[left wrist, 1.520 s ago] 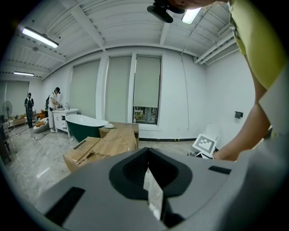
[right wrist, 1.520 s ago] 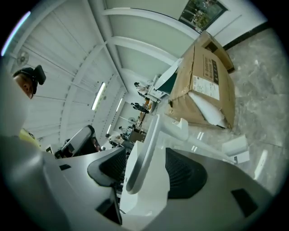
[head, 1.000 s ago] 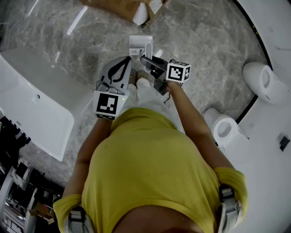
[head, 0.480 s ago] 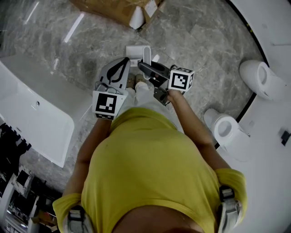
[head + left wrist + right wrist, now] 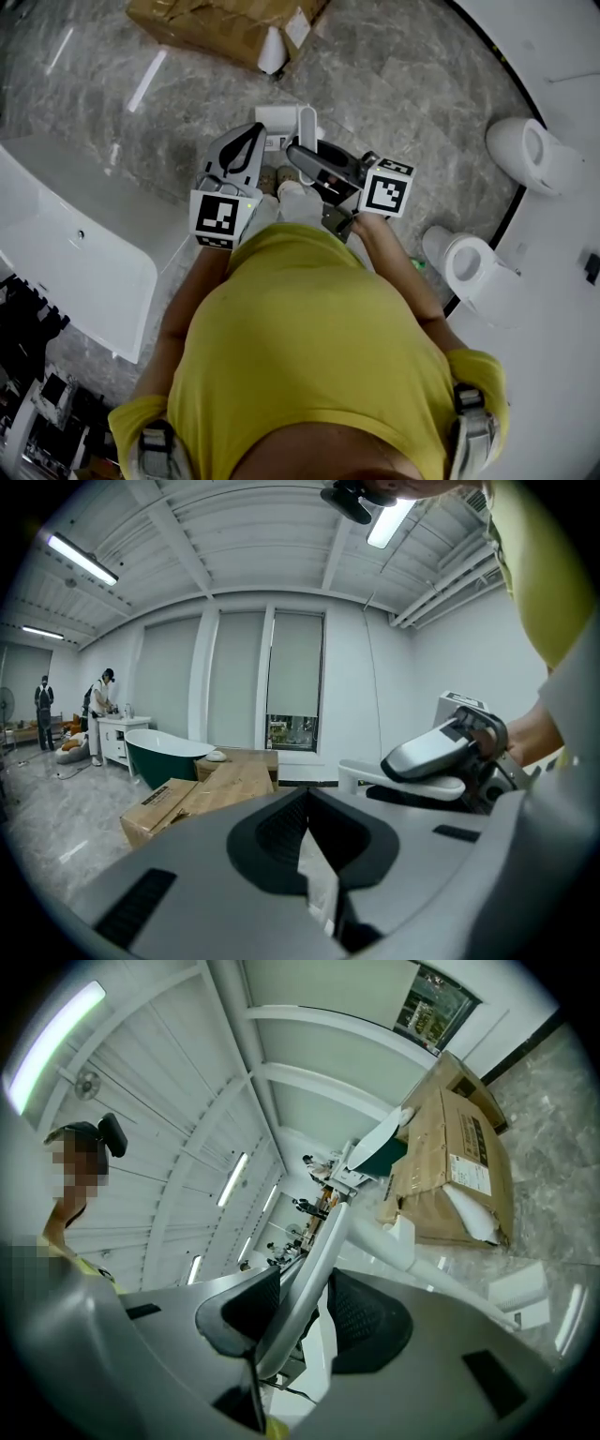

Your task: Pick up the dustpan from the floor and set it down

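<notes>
The white dustpan [image 5: 278,120] hangs just above the grey marble floor ahead of the person's feet, its long handle [image 5: 306,122] pointing upward. My right gripper [image 5: 298,153] holds that handle; in the right gripper view the white handle [image 5: 323,1246] runs slanted between the dark pads of the right gripper [image 5: 305,1283], whose jaws are opening slightly while the handle stays between them. My left gripper [image 5: 249,133] hovers beside it on the left with its jaws together. Seen from the left gripper [image 5: 307,797], the pads meet at the tips and hold nothing.
A torn cardboard box [image 5: 225,28] lies on the floor beyond the dustpan. A white bathtub [image 5: 75,253] fills the left side. Two white toilets [image 5: 525,155] [image 5: 469,267] stand on the right by a raised white platform. Two people [image 5: 98,705] stand far off.
My right gripper has risen toward the camera and drifted right, and the dustpan has come up with it. The left gripper has hardly moved.
</notes>
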